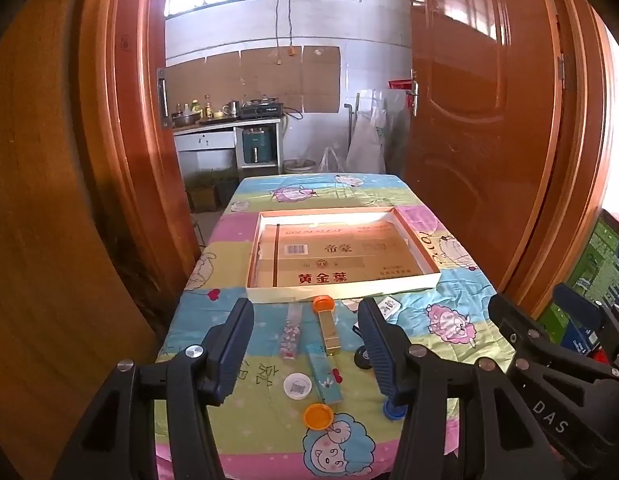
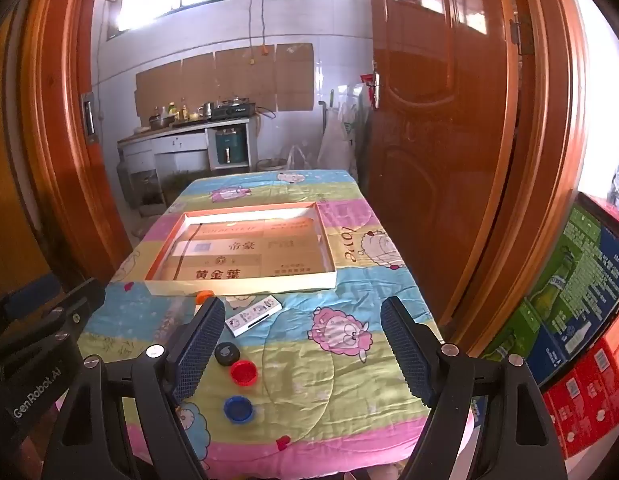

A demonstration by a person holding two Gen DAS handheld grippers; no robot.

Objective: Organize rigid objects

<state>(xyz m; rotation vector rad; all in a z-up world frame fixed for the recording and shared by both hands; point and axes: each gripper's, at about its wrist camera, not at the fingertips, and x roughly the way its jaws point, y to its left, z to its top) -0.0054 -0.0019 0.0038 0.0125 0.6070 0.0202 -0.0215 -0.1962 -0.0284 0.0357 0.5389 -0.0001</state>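
The left gripper [image 1: 305, 344] and right gripper [image 2: 303, 350] hung wide apart, holding nothing, before the box [image 1: 427, 280]; picking up small things probably came next.

A shallow rectangular cardboard tray [image 1: 417, 280] sits mid-table on the cartoon-print quilt [image 2: 309, 368]. Before it lie a gold rectangular bar [image 1: 329, 330], round orange cap [image 1: 318, 417], red cap [image 2: 243, 373] and blue cap [image 2: 238, 409].
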